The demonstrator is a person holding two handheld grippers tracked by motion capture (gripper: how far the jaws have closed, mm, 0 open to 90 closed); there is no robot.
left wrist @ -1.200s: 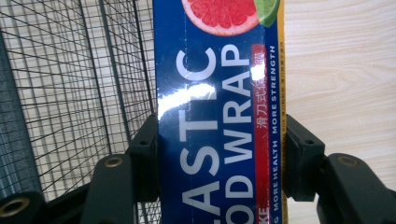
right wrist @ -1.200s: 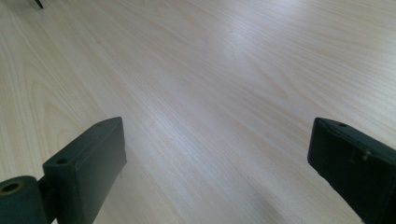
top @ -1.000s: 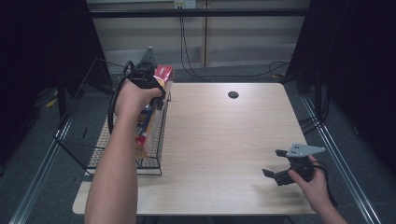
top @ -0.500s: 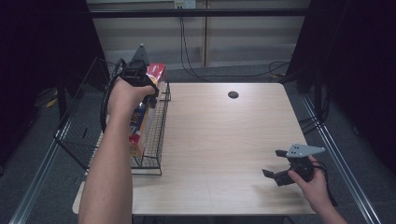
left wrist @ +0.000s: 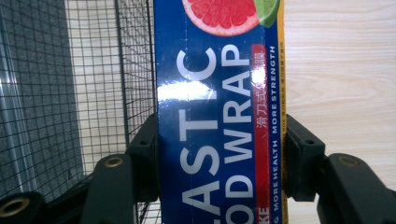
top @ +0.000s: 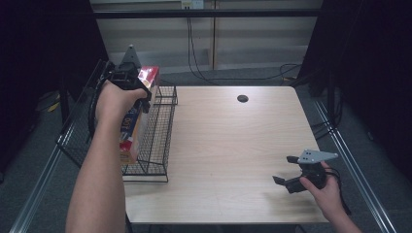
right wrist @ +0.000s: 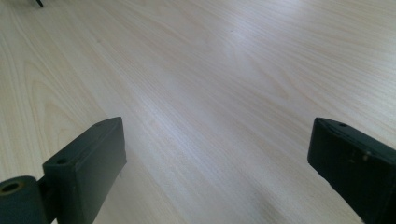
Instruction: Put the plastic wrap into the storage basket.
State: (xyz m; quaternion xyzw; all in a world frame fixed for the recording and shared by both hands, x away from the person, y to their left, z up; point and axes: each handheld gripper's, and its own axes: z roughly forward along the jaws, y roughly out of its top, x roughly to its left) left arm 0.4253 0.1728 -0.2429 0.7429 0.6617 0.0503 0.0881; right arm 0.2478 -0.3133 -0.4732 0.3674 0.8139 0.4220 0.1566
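The left gripper (left wrist: pixel 219 154) clamps a long glossy cardboard plastic-wrap box (left wrist: pixel 217 93) above the black wire-mesh basket (top: pixel 158 131); the right gripper (right wrist: pixel 217 154) rests released on the pale wood-grain table (right wrist: pixel 210 70).

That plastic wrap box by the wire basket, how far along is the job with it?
Done: the left tool has a firm grip on the plastic wrap box, its jaws pressed on both long sides. In hand: the box hangs over the wire basket at the table's left edge; whether it is going in or coming out I cannot tell. Left: setting it down and letting go. The right tool waits open and empty.
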